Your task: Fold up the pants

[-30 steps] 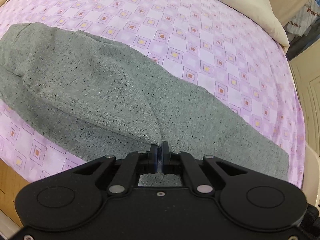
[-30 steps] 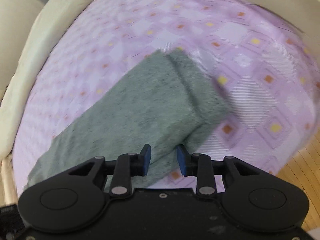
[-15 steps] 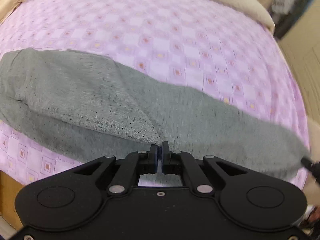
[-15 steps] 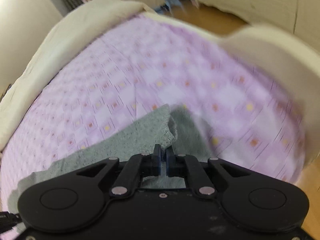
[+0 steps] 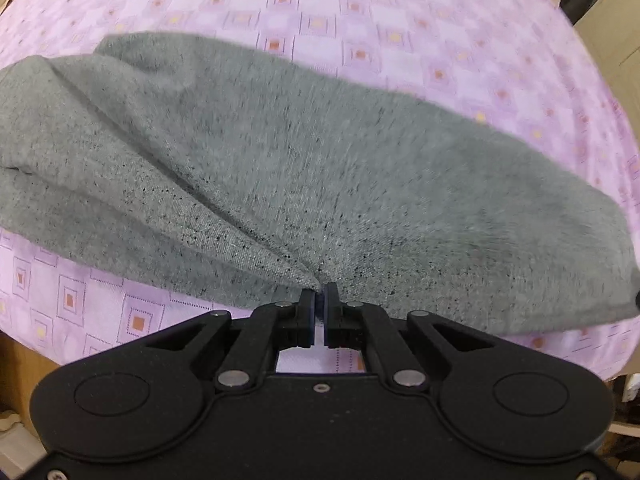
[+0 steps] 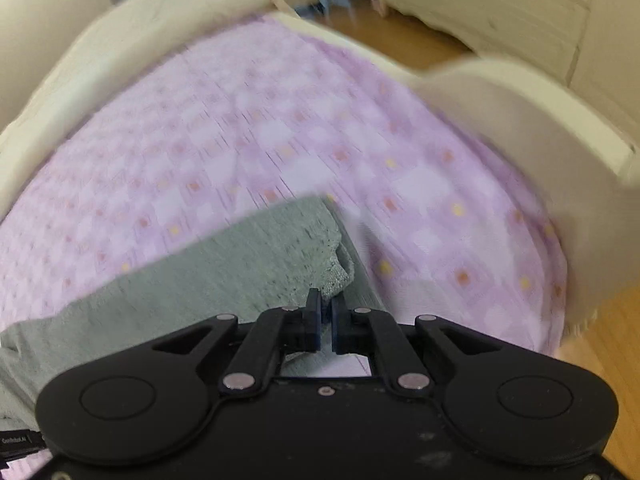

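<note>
Lilac diamond-print bedsheet under grey speckled knit pants. Left gripper and right gripper each clamp a pants edge; thin pinches may slip, spoiling the fold.

Left wrist view: looks steeply down along my black left gripper, close over grey knit pants on lilac diamond-patterned bedsheet. Right wrist view: steeply down along my right gripper, close. Shared: pants, sheet.

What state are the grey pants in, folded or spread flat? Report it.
Partly folded. The grey pants lie lengthwise on the purple bedsheet, one layer overlapping another along a diagonal edge. How many layers there are, I cannot tell.
</note>
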A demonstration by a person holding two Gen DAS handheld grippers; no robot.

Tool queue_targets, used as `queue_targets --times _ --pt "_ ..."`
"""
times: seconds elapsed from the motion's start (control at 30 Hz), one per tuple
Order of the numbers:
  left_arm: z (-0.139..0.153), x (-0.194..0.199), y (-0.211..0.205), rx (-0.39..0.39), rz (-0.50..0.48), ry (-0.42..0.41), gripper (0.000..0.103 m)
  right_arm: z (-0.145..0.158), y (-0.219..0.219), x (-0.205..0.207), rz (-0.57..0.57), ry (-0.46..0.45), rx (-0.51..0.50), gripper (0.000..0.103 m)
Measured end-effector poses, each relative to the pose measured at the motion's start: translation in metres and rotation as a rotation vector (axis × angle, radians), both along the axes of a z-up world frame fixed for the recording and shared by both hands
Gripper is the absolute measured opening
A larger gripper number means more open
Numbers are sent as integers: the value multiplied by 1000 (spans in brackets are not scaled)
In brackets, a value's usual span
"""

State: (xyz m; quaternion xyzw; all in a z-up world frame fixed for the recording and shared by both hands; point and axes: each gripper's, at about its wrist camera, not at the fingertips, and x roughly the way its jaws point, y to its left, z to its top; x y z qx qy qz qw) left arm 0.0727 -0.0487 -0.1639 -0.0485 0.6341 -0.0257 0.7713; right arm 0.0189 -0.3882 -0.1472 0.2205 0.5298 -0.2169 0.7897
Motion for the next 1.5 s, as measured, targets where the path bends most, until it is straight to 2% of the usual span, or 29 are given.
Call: queue_targets --times 0.07,0.17,0.23,0.3,0.4,0.47,0.6,0.67,0.7,0.87,0.97,1.0,1.03,1.07,1.13,1.2,1.3,1.4,1.5 --pt "-9 0 1 18 -4 20 5 -13 -4 0 17 43 38 9" --pt "-11 0 4 13 -6 22 5 9 -12 -3 7 -55 19 19" --pt "-12 2 6 4 8 30 5 21 -16 5 59 -114 -27 28" --pt "-13 2 9 -1 18 37 5 18 -23 26 142 -132 -45 30" --pt "-14 0 8 15 13 33 5 -3 -35 61 226 -116 -63 30" --pt "-15 4 0 28 12 30 5 -18 -40 78 274 -73 -49 30" --pt "-15 3 1 24 37 31 5 -37 -46 98 315 -65 17 30" --pt "-14 4 2 23 50 32 5 -38 -43 101 339 -54 10 20" --pt "-13 3 2 24 55 31 5 -37 -39 102 359 -49 -8 4" --pt "-5 2 -8 40 44 -4 5 -29 -35 96 338 -45 -120 3" --pt "-15 4 -16 82 13 31 12 -44 -32 98 326 -4 -122 3" --pt "-15 4 -16 81 8 42 19 -47 -29 100 339 1 -135 5" --pt "-12 4 -15 82 1 41 20 -47 -28 100 344 8 -139 11" --pt "-6 1 -13 78 -3 26 23 -43 -26 98 334 9 -146 12" --pt "10 -6 -6 62 -17 -11 31 -31 -26 94 299 -23 -145 31" --pt "28 -17 7 70 -25 -54 45 -13 -27 86 257 -90 -169 30" --pt "47 -30 34 99 -17 -99 48 5 -20 77 221 -143 -217 31" --pt "53 -29 69 156 23 -100 48 20 -5 71 221 -195 -184 32" --pt "50 -30 120 209 87 -77 48 19 24 71 268 -203 -152 32"
